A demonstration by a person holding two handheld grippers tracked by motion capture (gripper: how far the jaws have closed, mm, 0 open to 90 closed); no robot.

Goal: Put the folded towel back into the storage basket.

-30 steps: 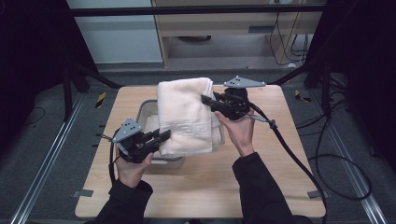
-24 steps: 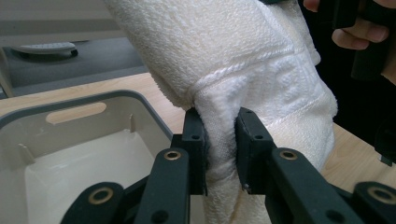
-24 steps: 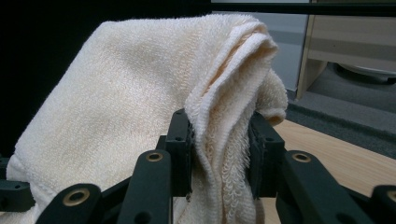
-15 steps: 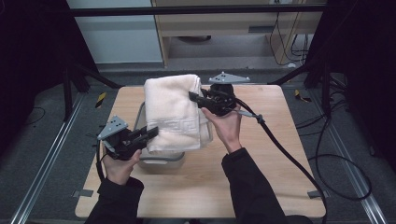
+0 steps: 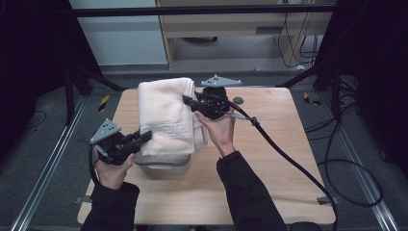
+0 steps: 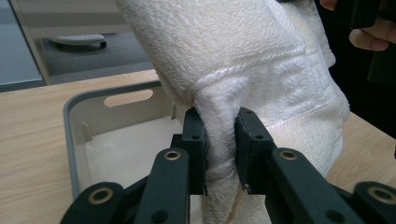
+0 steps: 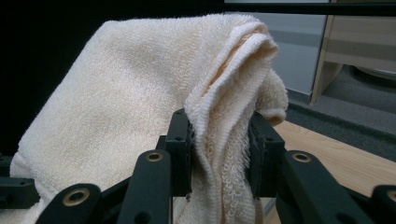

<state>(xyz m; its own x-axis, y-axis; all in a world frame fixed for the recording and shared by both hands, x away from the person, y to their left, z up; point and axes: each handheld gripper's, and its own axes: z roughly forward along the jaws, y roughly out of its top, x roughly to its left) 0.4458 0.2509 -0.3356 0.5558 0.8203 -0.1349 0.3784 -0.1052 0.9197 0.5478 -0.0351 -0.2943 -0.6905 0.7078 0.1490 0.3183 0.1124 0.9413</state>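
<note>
While both grippers' fingers clamp its edges, the towel hangs over the bin, long axis running from left gripper to right gripper.

A light wooden surface is seen under even light, set on grey carpet floor. Metal rails are laid along both sides. Beyond, a pale wooden cabinet and a grey-white panel are lined up; black cables are coiled at right.

The towel hangs over the bin, between both claws.
</note>
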